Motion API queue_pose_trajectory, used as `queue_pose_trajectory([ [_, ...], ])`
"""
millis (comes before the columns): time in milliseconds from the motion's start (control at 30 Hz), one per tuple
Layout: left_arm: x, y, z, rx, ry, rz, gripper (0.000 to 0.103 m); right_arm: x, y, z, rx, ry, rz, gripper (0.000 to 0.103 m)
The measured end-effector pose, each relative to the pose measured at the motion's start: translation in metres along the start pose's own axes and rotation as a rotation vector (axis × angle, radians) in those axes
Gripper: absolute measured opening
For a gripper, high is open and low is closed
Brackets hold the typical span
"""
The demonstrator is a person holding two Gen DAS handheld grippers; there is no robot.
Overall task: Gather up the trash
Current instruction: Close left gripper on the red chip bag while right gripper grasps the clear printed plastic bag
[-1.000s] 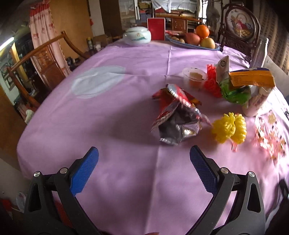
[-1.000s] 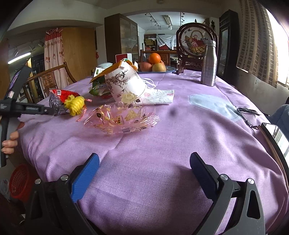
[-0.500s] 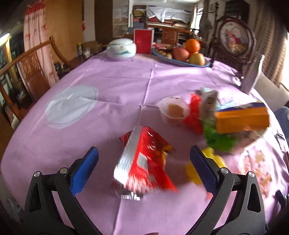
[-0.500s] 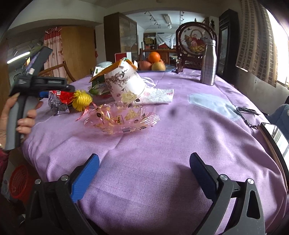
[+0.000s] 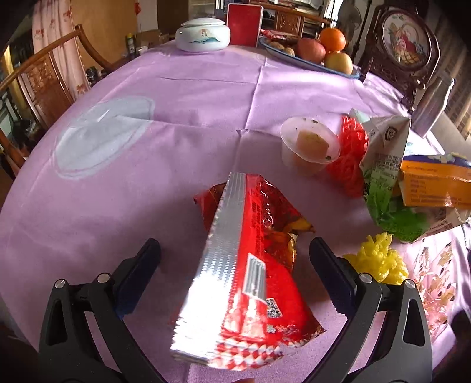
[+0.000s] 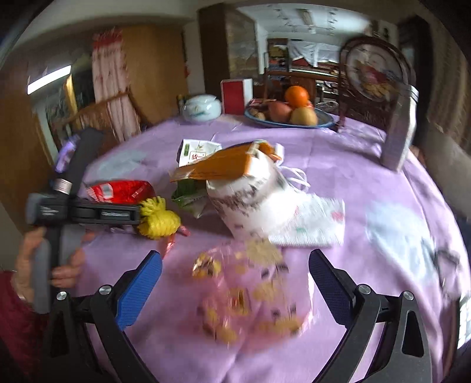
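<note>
A crumpled red snack bag (image 5: pixel 256 274) with a silver seam lies on the purple tablecloth (image 5: pixel 147 206). My left gripper (image 5: pixel 234 250) is open around it, with a gap on each side. The right wrist view is blurred; in it my right gripper (image 6: pixel 235 259) is open over a clear dish with a gold pattern (image 6: pixel 250 297). A hand (image 6: pixel 44 265) holds the left gripper (image 6: pixel 88 212) beside the red snack bag (image 6: pixel 117 191). More litter lies close by: a yellow plastic tuft (image 5: pixel 376 259), a used plastic cup (image 5: pixel 309 147), a green-white carton (image 5: pixel 385 165) and an orange box (image 5: pixel 435 182).
A fruit plate (image 5: pixel 306 62), a white lidded jar (image 5: pixel 203 35) and a red box (image 5: pixel 244 25) stand at the far edge. A steel bottle (image 6: pixel 400 129) stands at the right, a floral cup (image 6: pixel 250 200) on a napkin (image 6: pixel 312 224) mid-table, a wooden chair (image 5: pixel 38 79) at the left.
My left gripper has moved forward and down, so the snack bag now lies between its fingers. My right gripper has swung forward over the clear dish, blurring its view.
</note>
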State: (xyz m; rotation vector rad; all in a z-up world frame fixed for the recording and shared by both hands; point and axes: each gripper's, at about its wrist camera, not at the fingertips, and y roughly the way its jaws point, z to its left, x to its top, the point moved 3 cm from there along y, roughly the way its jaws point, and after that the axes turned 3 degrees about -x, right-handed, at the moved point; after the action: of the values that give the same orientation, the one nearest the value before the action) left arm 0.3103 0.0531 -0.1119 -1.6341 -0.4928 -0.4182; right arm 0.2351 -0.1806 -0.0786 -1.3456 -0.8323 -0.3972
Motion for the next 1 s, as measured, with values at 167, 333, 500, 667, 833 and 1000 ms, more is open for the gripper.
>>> queue_pose_trajectory([
  [167, -0.001, -0.003, 0.003, -0.021, -0.017, -0.011, 0.097, 0.036, 0.047, 0.01, -0.103, -0.184, 0.032, 0.098],
  [333, 0.001, -0.004, 0.004, -0.028, -0.025, -0.014, 0.097, 0.047, 0.059, -0.012, -0.012, -0.099, 0.023, 0.07],
  [500, 0.001, -0.009, 0.007, -0.084, -0.053, -0.039, 0.092, 0.044, 0.012, -0.03, 0.077, -0.015, -0.071, 0.066],
  [667, 0.001, -0.011, 0.003, -0.116, -0.043, -0.046, 0.085, 0.041, -0.035, -0.044, 0.091, -0.011, -0.129, 0.065],
  [833, -0.001, -0.008, -0.004, -0.071, -0.001, -0.034, 0.085, 0.031, -0.02, -0.059, 0.124, 0.038, -0.077, 0.067],
  [1000, -0.001, -0.007, -0.003, -0.063, -0.002, -0.032, 0.086, 0.017, -0.027, -0.051, 0.21, 0.057, -0.116, 0.097],
])
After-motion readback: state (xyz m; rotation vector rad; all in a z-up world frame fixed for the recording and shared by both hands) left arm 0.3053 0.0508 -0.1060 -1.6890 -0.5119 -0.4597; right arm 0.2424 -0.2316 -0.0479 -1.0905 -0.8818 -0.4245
